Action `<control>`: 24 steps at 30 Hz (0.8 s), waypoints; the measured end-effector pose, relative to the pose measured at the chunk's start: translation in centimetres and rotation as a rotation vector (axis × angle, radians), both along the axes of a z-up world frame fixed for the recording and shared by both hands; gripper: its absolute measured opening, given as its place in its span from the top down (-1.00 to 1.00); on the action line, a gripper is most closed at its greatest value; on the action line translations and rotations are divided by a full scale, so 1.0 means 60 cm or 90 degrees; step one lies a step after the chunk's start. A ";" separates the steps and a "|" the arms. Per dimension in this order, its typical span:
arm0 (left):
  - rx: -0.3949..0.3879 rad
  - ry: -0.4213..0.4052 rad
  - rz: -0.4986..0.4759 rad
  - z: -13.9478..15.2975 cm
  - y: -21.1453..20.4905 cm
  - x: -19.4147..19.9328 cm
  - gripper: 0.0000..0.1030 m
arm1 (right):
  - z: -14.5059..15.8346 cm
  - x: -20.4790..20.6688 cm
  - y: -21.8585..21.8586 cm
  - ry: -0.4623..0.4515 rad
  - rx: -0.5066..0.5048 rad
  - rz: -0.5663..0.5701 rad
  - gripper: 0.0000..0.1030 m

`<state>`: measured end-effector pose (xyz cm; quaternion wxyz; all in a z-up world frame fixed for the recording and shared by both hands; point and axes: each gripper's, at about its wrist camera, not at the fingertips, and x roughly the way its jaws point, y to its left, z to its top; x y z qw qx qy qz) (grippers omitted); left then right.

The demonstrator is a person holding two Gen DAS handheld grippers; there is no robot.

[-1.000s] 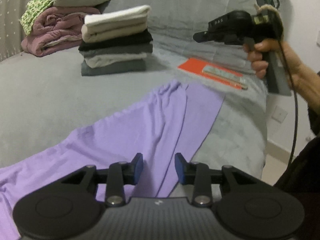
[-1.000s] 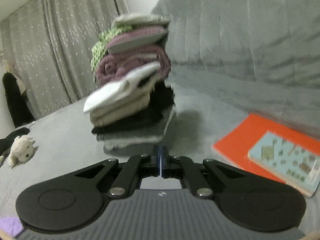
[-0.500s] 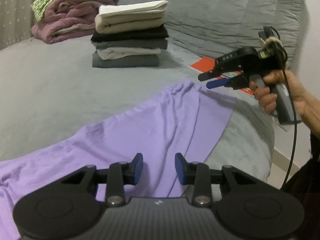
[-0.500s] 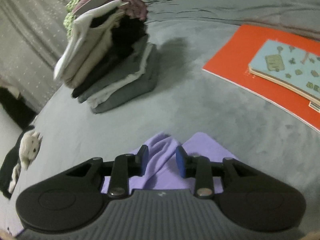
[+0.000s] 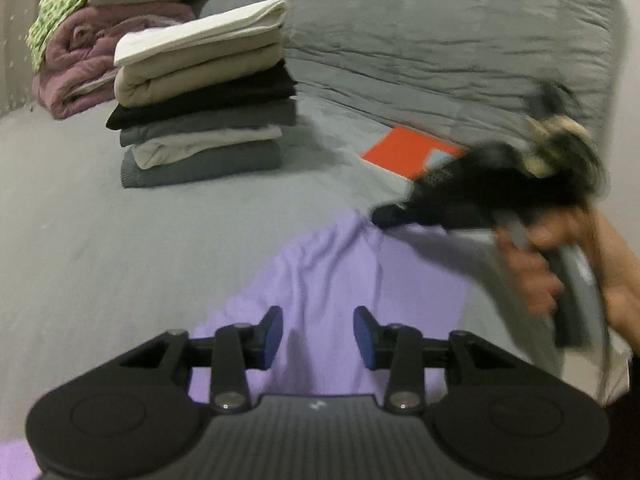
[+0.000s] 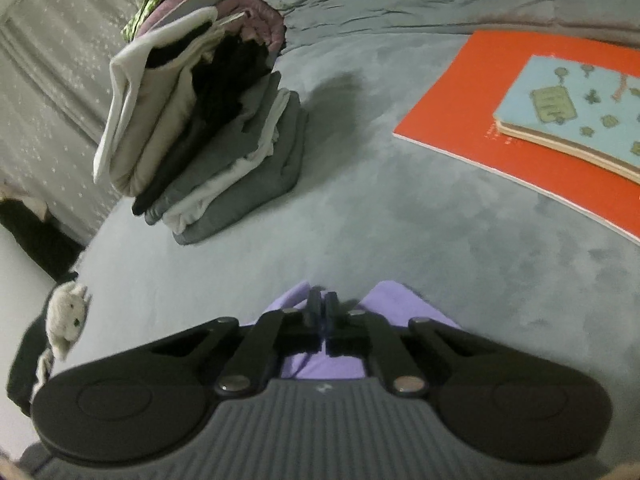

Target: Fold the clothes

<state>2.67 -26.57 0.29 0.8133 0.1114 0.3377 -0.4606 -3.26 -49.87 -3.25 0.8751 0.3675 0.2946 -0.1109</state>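
A light purple garment (image 5: 328, 272) lies spread on the grey bed cover, its far edge bunched up. My left gripper (image 5: 318, 336) hovers over the near part of it. Its jaws are opening, and the blue pads (image 5: 272, 336) stand apart with only flat cloth below them. My right gripper (image 5: 384, 214), held by a hand (image 5: 536, 268), touches the garment's far edge. In the right wrist view the right gripper (image 6: 323, 308) is shut, pinching a ridge of the purple garment (image 6: 392, 304).
A stack of folded clothes (image 5: 204, 112) stands at the back left, with rolled pink blankets (image 5: 92, 52) behind it. A red book (image 6: 500, 112) with a pale blue booklet (image 6: 572, 108) on it lies at the right. A plush toy (image 6: 68, 316) sits at the bed's left edge.
The right gripper dropped to the garment's far edge, opened, then shut on the purple cloth. The left gripper slid forward along the garment and its jaws spread a little wider.
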 end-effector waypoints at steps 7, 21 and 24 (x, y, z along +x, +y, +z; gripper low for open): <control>0.013 0.039 0.021 -0.009 -0.062 0.071 0.15 | 0.033 -0.031 -0.026 -0.053 0.028 -0.007 0.96; 0.008 0.125 -0.005 -0.019 -0.108 0.124 0.15 | 0.035 -0.078 -0.008 0.085 -0.025 0.043 0.96; 0.011 0.135 -0.019 -0.017 -0.116 0.126 0.15 | 0.022 -0.071 0.004 0.125 -0.046 0.077 0.97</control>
